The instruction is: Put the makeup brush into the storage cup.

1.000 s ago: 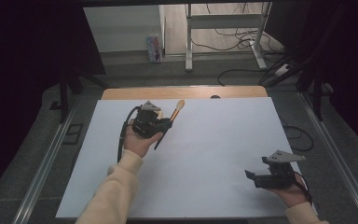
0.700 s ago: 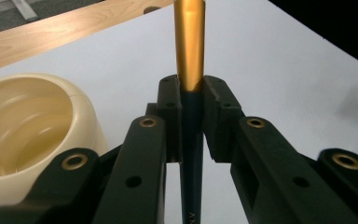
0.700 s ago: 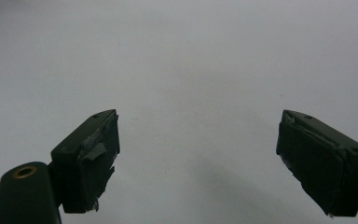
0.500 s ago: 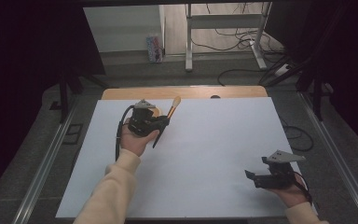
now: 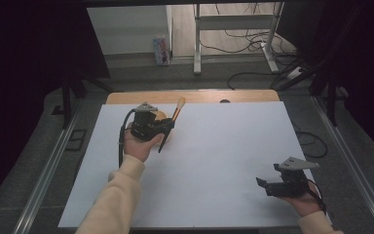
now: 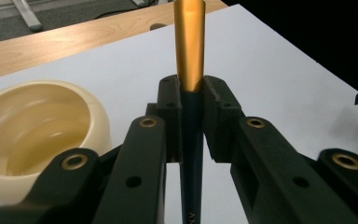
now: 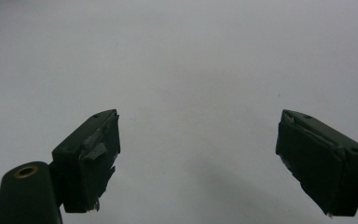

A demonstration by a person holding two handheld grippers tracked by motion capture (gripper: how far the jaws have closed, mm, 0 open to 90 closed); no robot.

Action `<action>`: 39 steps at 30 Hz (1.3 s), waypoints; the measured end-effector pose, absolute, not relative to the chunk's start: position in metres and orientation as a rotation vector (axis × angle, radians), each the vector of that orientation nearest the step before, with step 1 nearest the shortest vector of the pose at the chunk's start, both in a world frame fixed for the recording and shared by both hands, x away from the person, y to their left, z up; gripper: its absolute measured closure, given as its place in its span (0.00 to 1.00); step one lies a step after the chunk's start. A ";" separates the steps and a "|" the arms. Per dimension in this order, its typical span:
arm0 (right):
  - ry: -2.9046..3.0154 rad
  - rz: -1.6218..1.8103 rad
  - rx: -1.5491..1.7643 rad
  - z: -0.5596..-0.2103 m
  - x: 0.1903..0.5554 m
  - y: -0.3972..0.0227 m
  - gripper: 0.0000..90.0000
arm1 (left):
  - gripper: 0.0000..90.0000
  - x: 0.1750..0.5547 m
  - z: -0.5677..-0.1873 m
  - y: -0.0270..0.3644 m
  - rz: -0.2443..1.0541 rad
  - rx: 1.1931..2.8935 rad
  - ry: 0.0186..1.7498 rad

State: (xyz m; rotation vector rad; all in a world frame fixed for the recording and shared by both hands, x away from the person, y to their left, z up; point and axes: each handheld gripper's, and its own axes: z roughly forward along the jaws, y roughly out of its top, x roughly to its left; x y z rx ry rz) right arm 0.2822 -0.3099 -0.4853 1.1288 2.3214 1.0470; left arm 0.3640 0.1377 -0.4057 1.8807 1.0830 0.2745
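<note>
The left tongs (image 5: 168, 127) already clamp the brush (image 6: 189, 70) by its handle near the desk's far edge, just beside the cream bowl (image 6: 37, 121), while the right tongs (image 7: 200, 158) wait wide and empty near the right corner, so dipping or painting seems left.

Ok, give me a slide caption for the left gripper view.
Left claw clamped on a gold-and-dark brush handle, beside a cream bowl on the white table.
</note>
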 end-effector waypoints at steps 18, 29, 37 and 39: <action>2.321 1.045 1.130 -0.485 0.282 -0.310 0.15 | 0.87 0.365 -0.405 0.150 0.285 1.790 1.104; 2.315 1.049 1.126 -0.485 0.282 -0.310 0.15 | 0.87 0.365 -0.404 0.153 0.318 1.763 1.088; 2.308 1.067 1.105 -0.484 0.281 -0.310 0.15 | 0.87 0.366 -0.402 0.155 0.340 1.751 1.085; 2.307 1.072 1.100 -0.483 0.281 -0.310 0.15 | 0.87 0.366 -0.401 0.156 0.347 1.753 1.083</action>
